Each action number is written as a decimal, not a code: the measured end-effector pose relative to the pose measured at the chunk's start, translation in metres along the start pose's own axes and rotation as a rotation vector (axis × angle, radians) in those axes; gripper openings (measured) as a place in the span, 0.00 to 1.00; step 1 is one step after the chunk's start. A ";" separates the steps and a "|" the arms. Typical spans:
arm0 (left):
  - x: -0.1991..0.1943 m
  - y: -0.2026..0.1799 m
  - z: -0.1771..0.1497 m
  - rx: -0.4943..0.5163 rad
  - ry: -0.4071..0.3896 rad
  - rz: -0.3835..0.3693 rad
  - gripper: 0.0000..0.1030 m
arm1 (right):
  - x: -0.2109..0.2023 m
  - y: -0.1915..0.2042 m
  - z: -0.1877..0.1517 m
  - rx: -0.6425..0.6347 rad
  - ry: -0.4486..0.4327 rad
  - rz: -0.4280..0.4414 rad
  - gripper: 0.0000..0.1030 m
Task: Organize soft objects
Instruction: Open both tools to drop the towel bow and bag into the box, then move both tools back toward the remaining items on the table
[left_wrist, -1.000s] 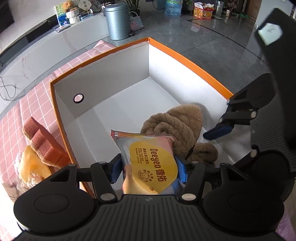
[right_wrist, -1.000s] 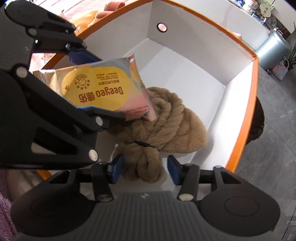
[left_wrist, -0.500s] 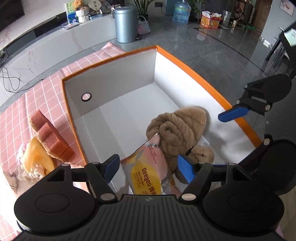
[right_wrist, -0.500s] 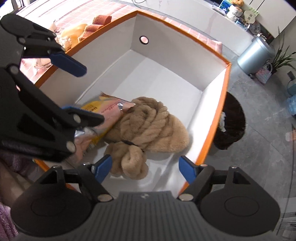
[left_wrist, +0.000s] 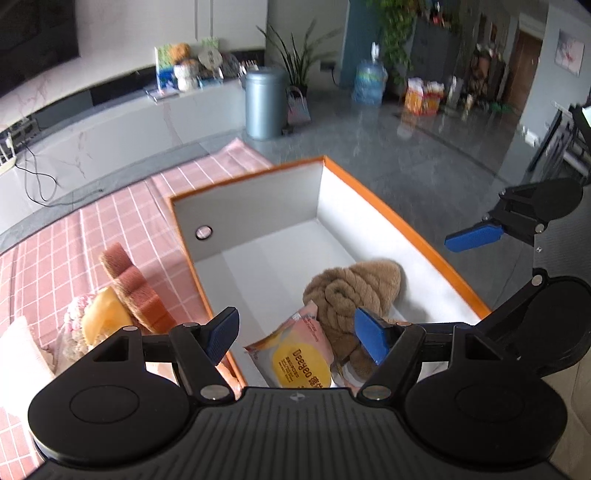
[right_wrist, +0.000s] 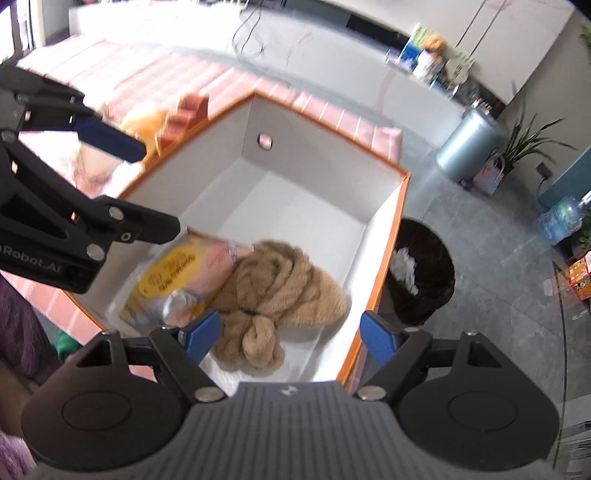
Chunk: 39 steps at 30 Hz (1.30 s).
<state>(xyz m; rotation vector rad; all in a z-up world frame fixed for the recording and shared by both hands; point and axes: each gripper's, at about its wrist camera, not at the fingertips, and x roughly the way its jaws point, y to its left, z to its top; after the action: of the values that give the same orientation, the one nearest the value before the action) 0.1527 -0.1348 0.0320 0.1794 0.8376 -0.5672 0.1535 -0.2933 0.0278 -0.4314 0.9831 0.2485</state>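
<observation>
1. While you hold them over the near end of the orange-rimmed box (left_wrist: 388, 206), your left tongs (left_wrist: 295, 334) stand wide apart with nothing between the blue pads.
2. Your right tongs (right_wrist: 291, 338) are spread wide too, gripping nothing, above the same near end of the box.
3. Just below the left tongs, the yellow and pink snack packet (left_wrist: 295, 354) lies on the box floor at its near end, close to the box's left wall.
4. Touching the packet's right edge, the brown knotted towel (left_wrist: 351, 291) rests on the box floor; in the right wrist view the packet (right_wrist: 184, 277) leans partly onto the towel (right_wrist: 277, 291).
5. Outside the box's left wall, on the pink checked worktop (left_wrist: 74, 236), a brown sponge-like block (left_wrist: 129, 291) sits against a yellow soft item (left_wrist: 103, 317); what that one is you cannot tell.
6. Past the towel, the far half of the box floor shows bare white, and a round hole (left_wrist: 203, 232) marks the far wall.
7. Beyond the box's right wall, a black bin (right_wrist: 421, 273) stands on the floor.
</observation>
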 end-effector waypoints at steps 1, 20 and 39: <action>-0.004 0.002 -0.002 -0.008 -0.021 0.003 0.82 | -0.005 0.001 -0.001 0.011 -0.025 -0.003 0.80; -0.089 0.061 -0.059 -0.185 -0.353 0.183 0.79 | -0.054 0.069 0.001 0.257 -0.435 -0.019 0.97; -0.109 0.137 -0.171 -0.439 -0.324 0.242 0.57 | -0.028 0.201 -0.011 0.250 -0.581 0.055 0.79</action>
<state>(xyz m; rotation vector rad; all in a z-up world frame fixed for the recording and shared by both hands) 0.0578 0.0871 -0.0092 -0.2073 0.5955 -0.1685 0.0515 -0.1203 -0.0022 -0.0879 0.4457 0.2757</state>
